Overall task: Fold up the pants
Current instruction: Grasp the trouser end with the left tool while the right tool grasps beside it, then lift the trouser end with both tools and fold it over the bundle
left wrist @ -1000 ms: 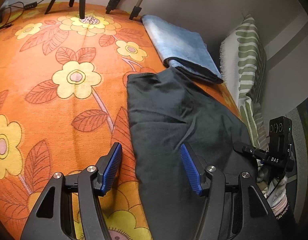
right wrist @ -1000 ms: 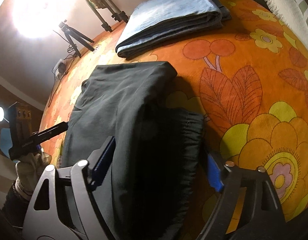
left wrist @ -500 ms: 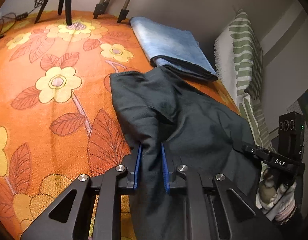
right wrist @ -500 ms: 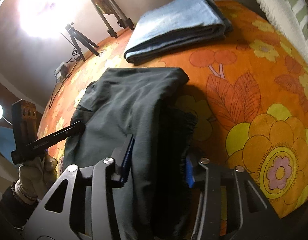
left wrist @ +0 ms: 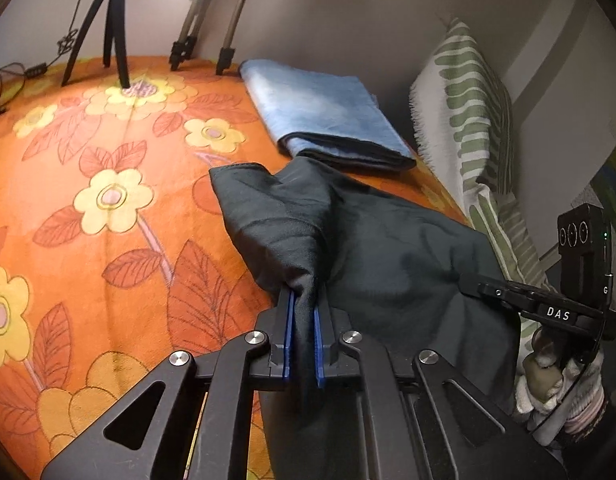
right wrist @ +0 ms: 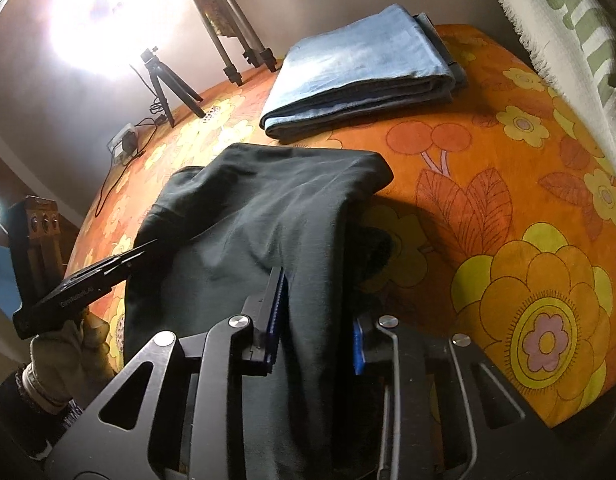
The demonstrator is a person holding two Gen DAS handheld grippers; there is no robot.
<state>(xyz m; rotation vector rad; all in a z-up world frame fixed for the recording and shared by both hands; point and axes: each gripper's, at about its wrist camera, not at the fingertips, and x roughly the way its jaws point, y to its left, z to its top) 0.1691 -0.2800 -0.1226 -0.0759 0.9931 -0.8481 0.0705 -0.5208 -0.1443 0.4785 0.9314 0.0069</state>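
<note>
Nearest the lens, the left tool (left wrist: 303, 320) is pinched narrow on a gathered ridge of the dark charcoal, soft-fabric pants (left wrist: 380, 256), its blue pads nearly meeting with cloth bunched between them. The right tool (right wrist: 318, 320) clamps a thicker bundle of the same pants (right wrist: 267, 208), jaws set wider around several layers, with a darker gathered edge, possibly the waistband, sagging beside the right pad.

The pants lie near the front edge of the bed, on its orange floral bedspread (left wrist: 107, 200), partly lifted at the two grip points and spilling off toward the camera.

Beyond them, just past the far corner of the pants, rests a folded light-blue denim garment (left wrist: 324, 120). A green-and-white patterned pillow (left wrist: 468, 112) leans at the wall, and black tripod legs (left wrist: 111, 32) stand on the far side of the bed.

The risks look plain: the left grip is a tented pinch, likely to catch only some layers, so the fold could come out skewed or creased. The right bundle is uneven and could slip as it is raised. A long sweep forward could drag the pants onto the denim stack and disturb it.
</note>
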